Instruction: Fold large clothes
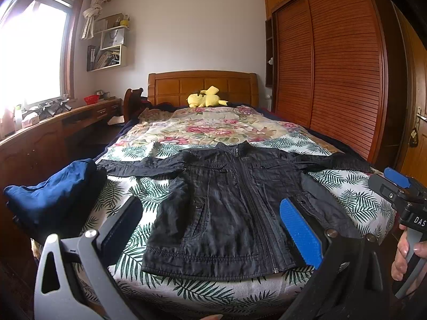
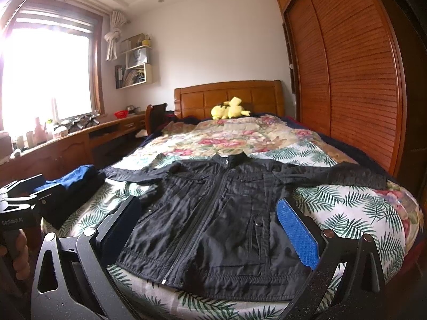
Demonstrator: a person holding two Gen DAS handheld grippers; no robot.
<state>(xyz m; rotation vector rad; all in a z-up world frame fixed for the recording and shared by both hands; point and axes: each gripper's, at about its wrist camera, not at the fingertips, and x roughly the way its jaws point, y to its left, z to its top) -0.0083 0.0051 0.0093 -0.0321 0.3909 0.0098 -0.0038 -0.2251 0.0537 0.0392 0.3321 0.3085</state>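
Folding target: black zip-front jacket of thin crinkled cloth (image 1: 229, 208), spread flat, front up, across the lower middle of both views on the palm-leaf and floral bedspread (image 1: 208, 122).
Left hand-held gripper (image 1: 213, 226): I hold it spread wide above the hem, nothing between its fingers.
Right hand-held gripper (image 2: 210, 229): likewise wide apart and empty, hanging over the hem.
Handling: I judge it light, limp and a bit slippery; it should drape and slide rather than hold a crease.
Where to grip: pinch a sleeve cuff (image 2: 373, 178) or a hem corner, taking both layers.
Pointing: collar (image 1: 236, 148) toward the upper centre, hem toward me.
Long axis: sleeves run left to right across frame; zip runs bottom to top.
Nearby: folded blue garment (image 1: 53, 194), lower left.
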